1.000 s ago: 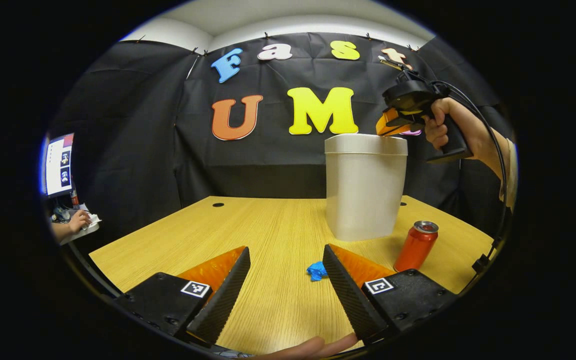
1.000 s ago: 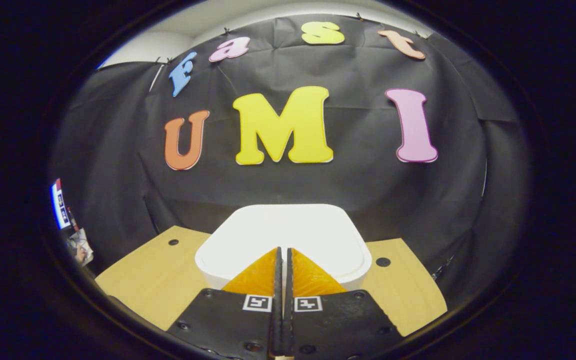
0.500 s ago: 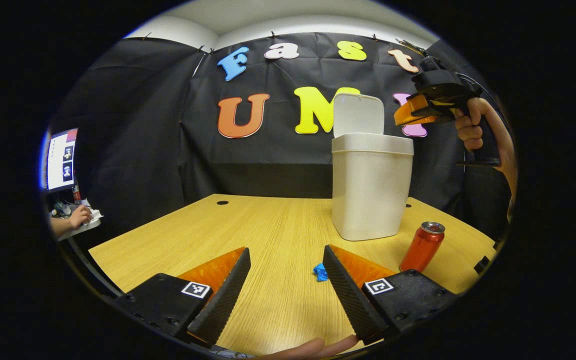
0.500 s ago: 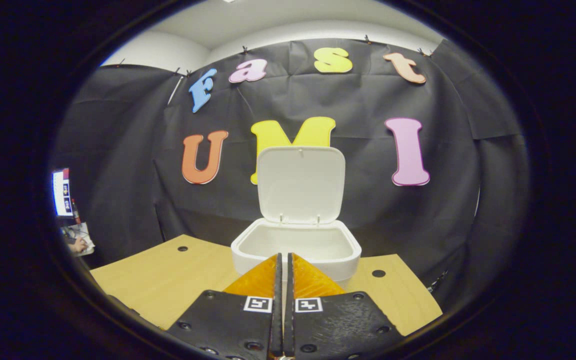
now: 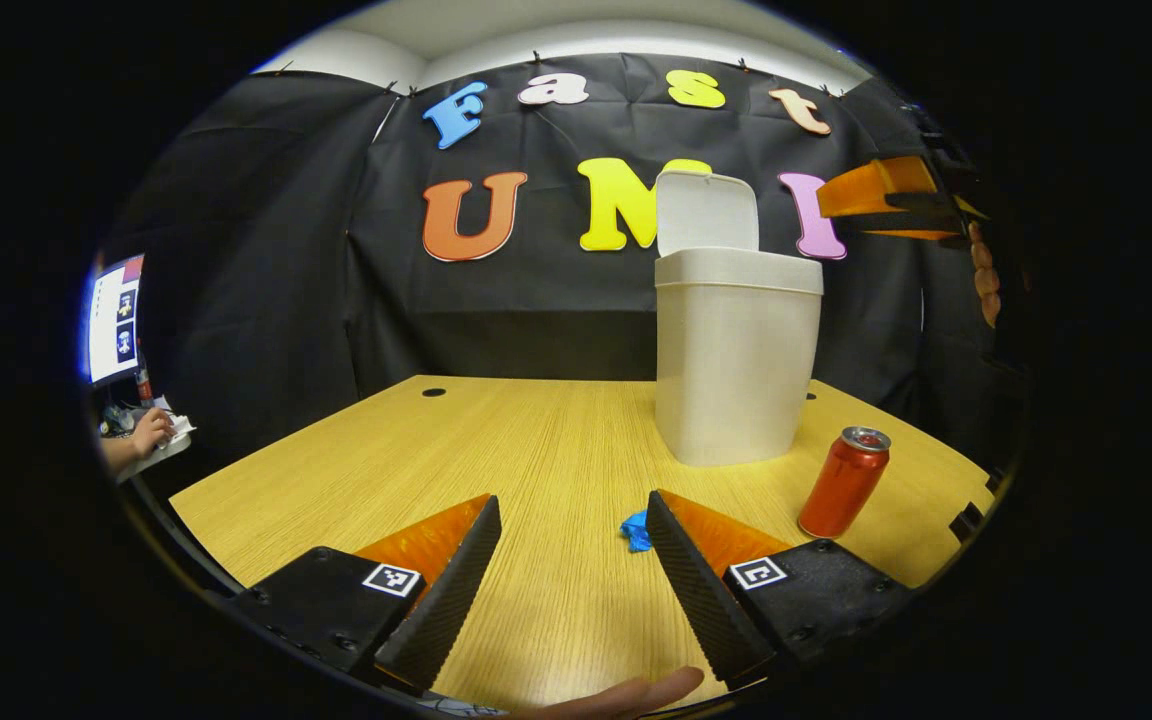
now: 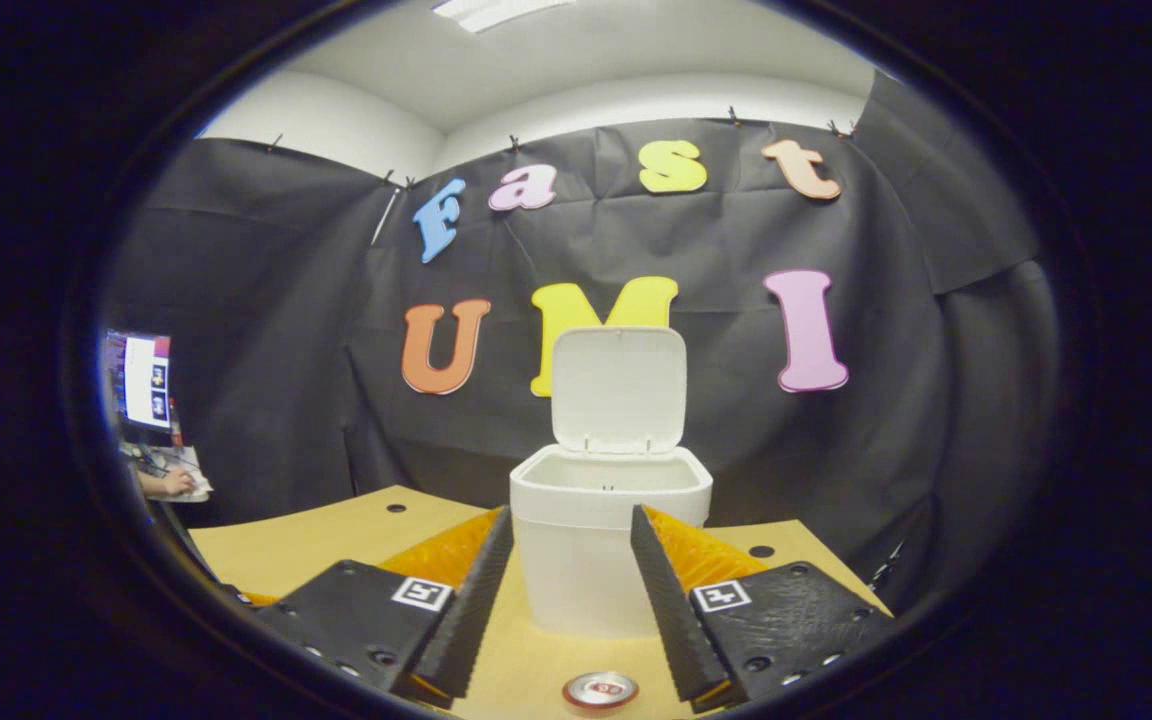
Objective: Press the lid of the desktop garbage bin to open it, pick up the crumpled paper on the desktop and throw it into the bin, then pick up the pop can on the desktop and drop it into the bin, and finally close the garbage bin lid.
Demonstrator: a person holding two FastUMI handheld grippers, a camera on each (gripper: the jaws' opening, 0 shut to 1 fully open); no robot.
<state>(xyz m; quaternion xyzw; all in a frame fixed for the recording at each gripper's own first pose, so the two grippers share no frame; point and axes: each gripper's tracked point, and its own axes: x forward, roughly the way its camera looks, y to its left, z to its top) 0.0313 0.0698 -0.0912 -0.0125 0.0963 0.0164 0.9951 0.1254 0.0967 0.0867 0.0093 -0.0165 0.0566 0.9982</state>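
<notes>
The lid [image 6: 619,388] of the garbage bin [image 5: 736,360] stands up and open, so the next step, as I judge it, is the crumpled paper [image 5: 635,531], and the move turns on where that small blue wad lies from the left gripper [image 5: 571,575]. In the left gripper view the paper sits on the desktop [image 5: 496,450] at about one o'clock from the midpoint of the gripper's gap, just beside the inner edge of the right-hand finger and partly hidden by it. The left gripper has its jaws spread wide with nothing between them, and it looks much the nearer of the two to the paper; a small shift toward one o'clock should bring the wad between the fingers. The wad is too small and too hidden to give it a long axis. The right gripper [image 6: 564,590], jaws also apart and empty, hangs higher and faces the bin at twelve o'clock; in the left gripper view it is up at two o'clock, beyond the bin. The pop can [image 5: 844,482] stands upright at about three o'clock of the paper, near the bin's foot, and its top is at six o'clock below the right gripper. What shows of the bin's inside in the right gripper view looks empty, though the bottom is hidden.
</notes>
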